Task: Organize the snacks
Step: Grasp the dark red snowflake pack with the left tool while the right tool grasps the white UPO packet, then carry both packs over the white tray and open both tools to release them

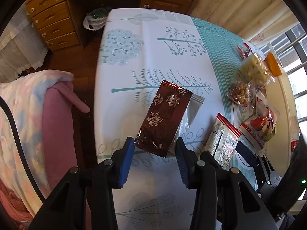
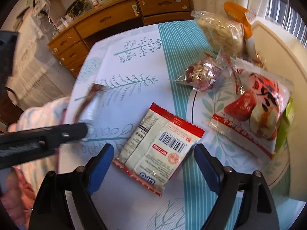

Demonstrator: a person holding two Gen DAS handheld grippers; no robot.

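Note:
My left gripper (image 1: 154,140) is shut on the near end of a brown foil packet with snowflakes (image 1: 163,117), which is tilted up off the patterned tablecloth (image 1: 153,48), its silver back showing. In the right wrist view that gripper (image 2: 57,134) and its packet (image 2: 86,99) are a blur at the left. My right gripper (image 2: 153,147) is open, its blue pads standing on either side of a red-and-white packet (image 2: 157,149) that lies flat, barcode up. The same packet (image 1: 223,141) lies right of the brown one.
Piled at the right are a pale puffed cake in clear wrap (image 2: 224,32), a brown nutty snack (image 2: 203,74), a white bag picturing red fruit (image 2: 255,107) and an orange packet (image 2: 236,13). Wooden drawers (image 1: 51,23) stand beyond the table; a pink blanket (image 1: 38,115) lies left.

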